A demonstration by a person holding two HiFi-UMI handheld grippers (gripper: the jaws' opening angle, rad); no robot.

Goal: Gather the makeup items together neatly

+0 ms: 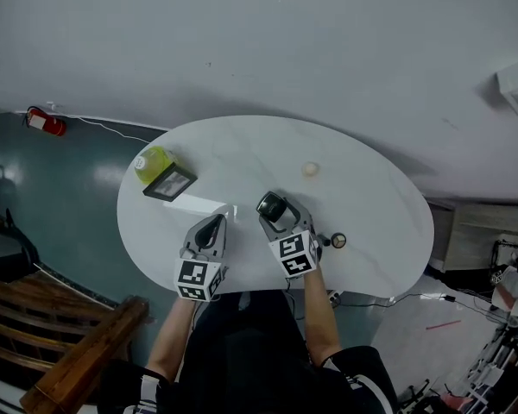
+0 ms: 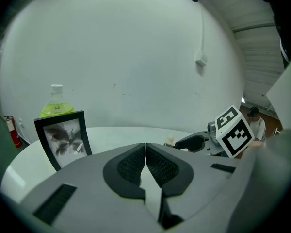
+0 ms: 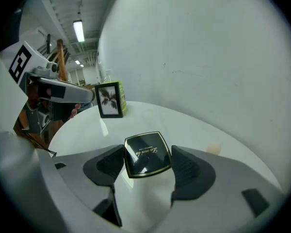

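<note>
Left claw [image 2: 145, 152]: jaws pressing together with nothing between them, sitting at the near edge of the white table [image 1: 380, 197].
Right claw [image 3: 146, 163]: jaws standing wide, straddling the black compact [image 3: 145, 152].
Black compact: lying flat between the right claw's pads, close against one, a gap showing at the other.
Dark round piece [image 1: 337, 241]: sitting just right of the right claw.
Beige round piece [image 1: 311, 169]: lying ahead of the right claw, apart.
Picture frame [image 2: 63, 137]: standing ahead-left of the left claw.
Green bottle [image 2: 56, 103]: standing just behind the frame.

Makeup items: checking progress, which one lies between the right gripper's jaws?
The black square compact with gold rim; the beige round item and the small dark round item lie outside them.
</note>
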